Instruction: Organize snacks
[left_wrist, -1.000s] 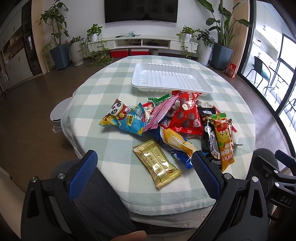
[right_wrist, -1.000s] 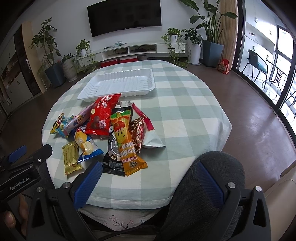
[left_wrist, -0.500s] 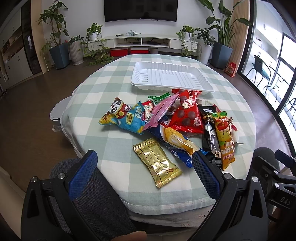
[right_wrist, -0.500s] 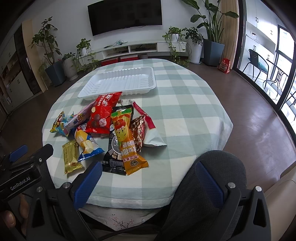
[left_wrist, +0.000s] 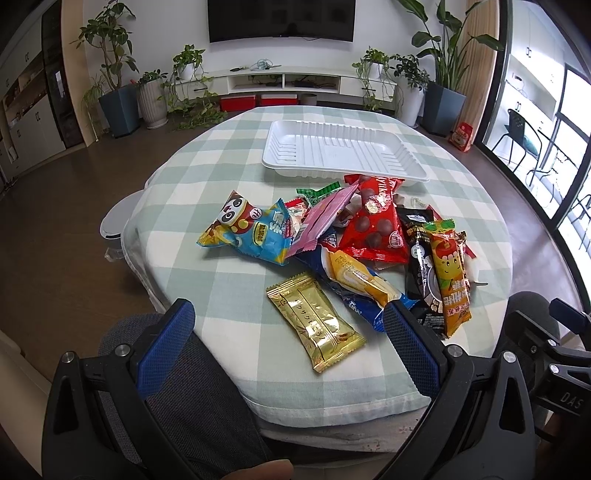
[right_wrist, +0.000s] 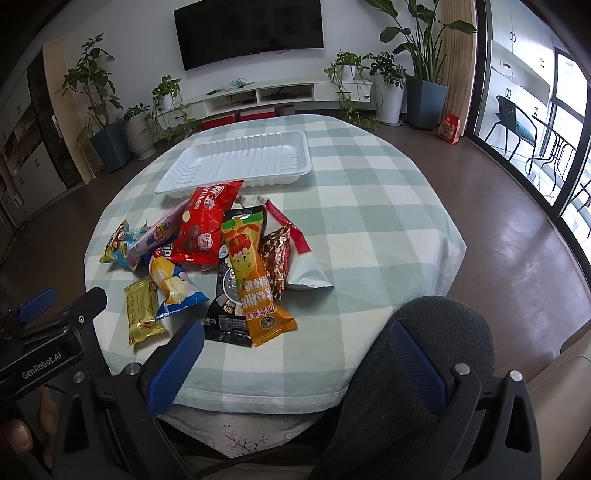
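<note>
White ribbed tray (left_wrist: 343, 151) lies empty beyond the snack pile (left_wrist: 354, 240) on a checked tablecloth (left_wrist: 207, 177) | left gripper (left_wrist: 288, 343) and right gripper (right_wrist: 295, 365) are held apart, nothing gripped | gold packet (left_wrist: 314, 325), nearest and lying alone, is best pinched across its width | lower packets are overlapped; small print is unreadable

"GenRobot.AI" stands on the left claw (right_wrist: 37, 306) housing, "DAS" on the right claw (left_wrist: 569, 317) housing.

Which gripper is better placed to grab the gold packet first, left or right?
Left. The gold packet lies between the open left gripper's fingers, nearest the table edge. From the right gripper it sits off to the side.
</note>
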